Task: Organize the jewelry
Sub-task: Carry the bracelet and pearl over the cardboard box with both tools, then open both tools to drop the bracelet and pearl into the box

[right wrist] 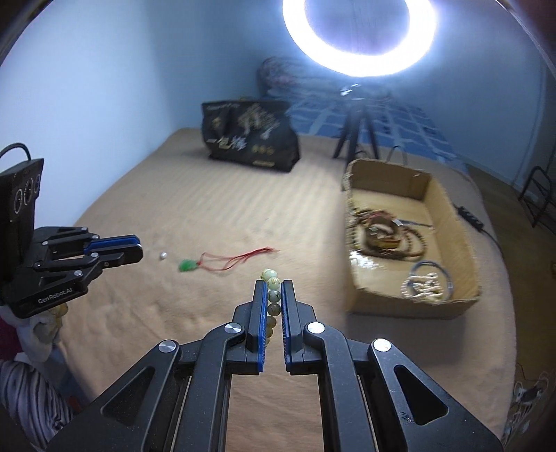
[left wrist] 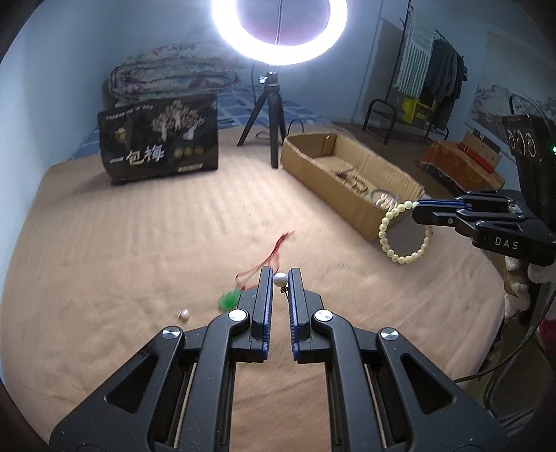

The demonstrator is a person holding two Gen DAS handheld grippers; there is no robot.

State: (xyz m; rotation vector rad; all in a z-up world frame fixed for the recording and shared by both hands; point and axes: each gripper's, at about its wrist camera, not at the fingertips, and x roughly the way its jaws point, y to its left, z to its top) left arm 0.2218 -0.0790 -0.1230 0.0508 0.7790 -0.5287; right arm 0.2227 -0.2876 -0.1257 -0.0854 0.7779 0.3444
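Right gripper (right wrist: 274, 288): clenched on the pale bead bracelet (left wrist: 405, 233); in its own view a row of beads sits between the blue pads, and from the left wrist the loop hangs free below the fingertips, off the bed, in front of the near wall of the cardboard box (right wrist: 451, 208).
Left gripper (left wrist: 280, 276): jaws narrowly parted, a small white bead (left wrist: 280, 278) seen between the tips; whether the pads touch it or it lies on the bed beyond them cannot be told. From the right wrist the jaws look close together, with nothing seen in them.
Green pendant (right wrist: 187, 265): lying on the tan bed cover (right wrist: 208, 208), just left of the left gripper's tips, its red cord (right wrist: 239, 259) trailing away toward the box.
Silver bead (right wrist: 162, 256): loose on the cover, just left of the pendant and apart from it.
Box contents: dark bead strands (right wrist: 382, 233) piled in the middle; a blue bangle with pale beads (right wrist: 429, 281) near the front wall.
Black bag (left wrist: 158, 137): upright at the far side of the bed, gold print on its face.
Ring light (left wrist: 279, 31): lit, on a black tripod (left wrist: 266, 118) standing between the bag and the box.
Behind: a folded quilt (left wrist: 173, 76) past the bag; a clothes rack (left wrist: 431, 76) at the far right.
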